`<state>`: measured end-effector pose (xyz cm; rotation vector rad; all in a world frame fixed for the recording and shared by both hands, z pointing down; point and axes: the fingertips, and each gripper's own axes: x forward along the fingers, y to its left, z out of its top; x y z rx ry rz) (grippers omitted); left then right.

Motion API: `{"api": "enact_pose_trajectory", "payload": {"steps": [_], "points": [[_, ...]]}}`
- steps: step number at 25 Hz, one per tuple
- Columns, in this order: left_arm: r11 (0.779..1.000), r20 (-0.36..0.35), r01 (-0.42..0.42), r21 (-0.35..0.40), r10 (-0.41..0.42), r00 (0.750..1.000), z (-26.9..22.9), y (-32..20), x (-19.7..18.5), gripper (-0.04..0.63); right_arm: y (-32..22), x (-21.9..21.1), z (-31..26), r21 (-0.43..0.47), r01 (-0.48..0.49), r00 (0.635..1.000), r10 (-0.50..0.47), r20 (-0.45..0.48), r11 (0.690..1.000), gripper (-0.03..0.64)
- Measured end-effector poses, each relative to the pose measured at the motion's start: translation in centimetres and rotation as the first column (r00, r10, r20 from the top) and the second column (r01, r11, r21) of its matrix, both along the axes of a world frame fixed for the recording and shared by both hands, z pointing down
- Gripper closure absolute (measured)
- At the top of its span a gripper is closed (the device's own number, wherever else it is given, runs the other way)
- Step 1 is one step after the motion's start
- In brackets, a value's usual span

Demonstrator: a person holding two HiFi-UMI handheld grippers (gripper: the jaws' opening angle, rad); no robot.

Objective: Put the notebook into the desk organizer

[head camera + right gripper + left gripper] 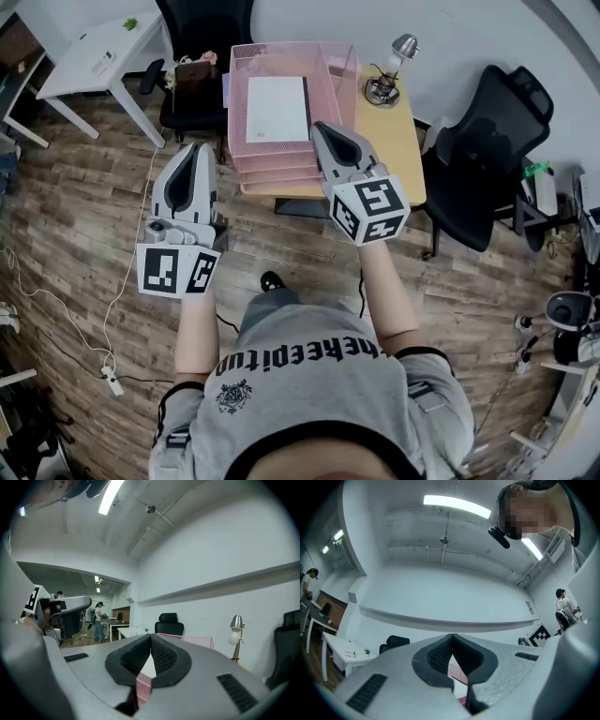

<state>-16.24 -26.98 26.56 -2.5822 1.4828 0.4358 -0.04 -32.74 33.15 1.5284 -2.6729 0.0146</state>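
Note:
A white notebook (277, 109) lies flat in the top tray of the pink mesh desk organizer (330, 70), which stands on a small wooden desk (398, 141). My right gripper (319, 127) is shut and empty, its tip in front of the organizer's near right corner. My left gripper (198, 148) is shut too, with nothing in it, to the left of the desk over the floor. In the right gripper view the jaws (151, 634) meet, with the pink organizer (197, 641) beyond them. In the left gripper view the closed jaws (452, 635) leave a slit that shows a bit of pink mesh (457, 672).
A silver desk lamp (384, 84) stands on the desk right of the organizer. One black office chair (483, 150) is at the desk's right, another (202, 56) behind its left end. A white table (98, 52) stands far left. A power strip (111, 380) and cable lie on the wooden floor.

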Motion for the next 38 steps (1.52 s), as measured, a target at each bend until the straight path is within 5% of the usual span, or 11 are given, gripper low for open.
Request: {"api": "enact_pose_trajectory", "payload": {"steps": [16,38], "points": [[0.998,-0.001,-0.049,0.028,0.049,0.999,-1.7,4.6,4.5,0.592,8.0,6.1,-4.5,0.129,-0.144,0.989,0.139,0.047,0.981,0.614],[0.999,0.009,-0.039,0.032,0.039,0.999,-1.5,9.7,7.0,0.592,16.0,11.2,-4.4,0.172,-0.266,0.964,0.255,0.08,0.949,0.614]]}}
